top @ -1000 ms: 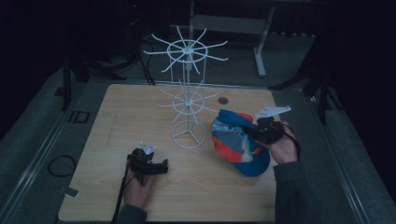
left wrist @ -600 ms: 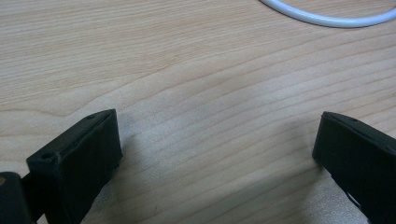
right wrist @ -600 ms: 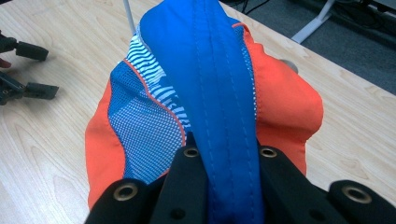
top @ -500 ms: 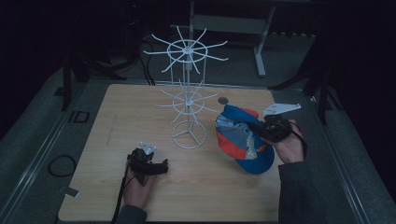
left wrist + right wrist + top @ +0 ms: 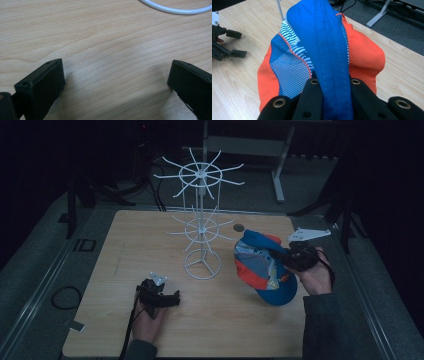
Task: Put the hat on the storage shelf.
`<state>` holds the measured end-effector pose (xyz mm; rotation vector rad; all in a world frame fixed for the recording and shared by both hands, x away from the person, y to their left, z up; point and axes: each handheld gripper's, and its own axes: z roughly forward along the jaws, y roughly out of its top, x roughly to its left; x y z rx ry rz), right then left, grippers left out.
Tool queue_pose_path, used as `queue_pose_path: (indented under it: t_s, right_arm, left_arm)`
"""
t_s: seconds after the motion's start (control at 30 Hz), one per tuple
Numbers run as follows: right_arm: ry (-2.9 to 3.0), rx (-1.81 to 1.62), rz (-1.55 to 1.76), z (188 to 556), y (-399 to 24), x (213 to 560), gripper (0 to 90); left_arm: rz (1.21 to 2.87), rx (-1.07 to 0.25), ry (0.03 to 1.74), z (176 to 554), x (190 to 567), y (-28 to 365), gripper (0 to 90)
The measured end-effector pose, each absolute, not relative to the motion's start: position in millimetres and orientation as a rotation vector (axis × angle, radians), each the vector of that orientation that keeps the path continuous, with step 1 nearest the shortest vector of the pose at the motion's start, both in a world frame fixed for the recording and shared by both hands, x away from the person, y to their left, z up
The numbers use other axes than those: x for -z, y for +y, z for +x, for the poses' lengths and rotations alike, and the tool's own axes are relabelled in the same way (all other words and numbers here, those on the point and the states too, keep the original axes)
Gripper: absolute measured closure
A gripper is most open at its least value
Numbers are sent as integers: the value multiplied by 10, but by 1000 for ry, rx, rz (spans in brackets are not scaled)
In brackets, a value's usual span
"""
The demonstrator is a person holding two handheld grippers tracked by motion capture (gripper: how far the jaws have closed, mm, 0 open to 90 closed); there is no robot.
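A blue and orange cap [image 5: 262, 267] with mesh panels hangs tilted over the right part of the wooden table [image 5: 125, 240]. My right gripper [image 5: 279, 255] is shut on its blue band, which runs between the black jaws in the right gripper view, where the cap [image 5: 322, 50] bulges ahead of my right gripper [image 5: 334, 83]. A white wire rack [image 5: 201, 227] with two tiers of spokes stands at the table's middle, left of the cap. My left gripper [image 5: 175, 300] rests low at the front left, open, with bare wood between its jaws in the left gripper view [image 5: 115, 82].
A small dark round object [image 5: 239, 227] lies on the table behind the cap. The rack's white base ring [image 5: 175, 10] curves just beyond my left gripper. Desk legs [image 5: 277, 175] and cables [image 5: 155, 175] stand past the table's far edge.
My right gripper has lifted the cap a little and shifted it rightward, tilting it more upright. The left gripper has stayed where it was.
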<state>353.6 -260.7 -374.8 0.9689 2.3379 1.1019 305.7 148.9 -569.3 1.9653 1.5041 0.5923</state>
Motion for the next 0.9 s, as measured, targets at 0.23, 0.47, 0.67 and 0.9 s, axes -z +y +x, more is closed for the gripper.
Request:
queue_pose_path:
  t_s: [0.23,0.47,0.67,0.9]
  right_arm:
    - [2333,-1142,979,3507,-2620,3665,882]
    - [2321,-1156,969,3475,-2620,3573,882]
    - [2309,-1168,965,3469,-2652,3509,882]
    - [2301,-1183,962,3468,-2667,3447,882]
  left_arm:
    - [1967,-592,1504,3057,5693,1489,14]
    - [1964,-593,1505,3057,5694,1488,14]
    - [1965,-592,1504,3057,5693,1489,14]
    - [1965,-593,1504,3057,5693,1489,14]
